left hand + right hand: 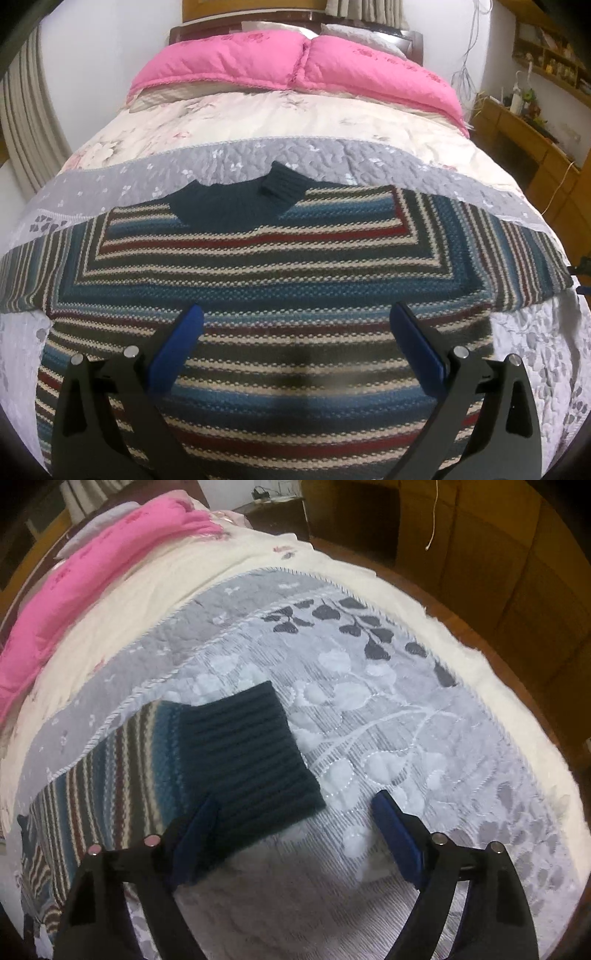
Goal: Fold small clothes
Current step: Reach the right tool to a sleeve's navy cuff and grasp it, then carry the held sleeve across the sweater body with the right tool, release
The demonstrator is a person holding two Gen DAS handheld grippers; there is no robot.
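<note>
A striped knit sweater (280, 280) lies flat on the bed, its dark teal collar (258, 192) at the far side and both sleeves spread out to left and right. My left gripper (295, 317) hovers open over the sweater's lower body, nothing between its blue pads (177, 350). In the right wrist view one sleeve (122, 760) ends in a dark ribbed cuff (251, 760). My right gripper (295, 808) stands open at that cuff's near edge, its left pad (195, 834) over the cuff and its right pad over the quilt.
The bed carries a grey leaf-patterned quilt (388, 716), a cream floral blanket (258, 114) and a pink duvet (295, 62) at the head. Wooden desk and shelves (535, 122) stand to the right. A wooden floor (480, 602) lies past the bed's edge.
</note>
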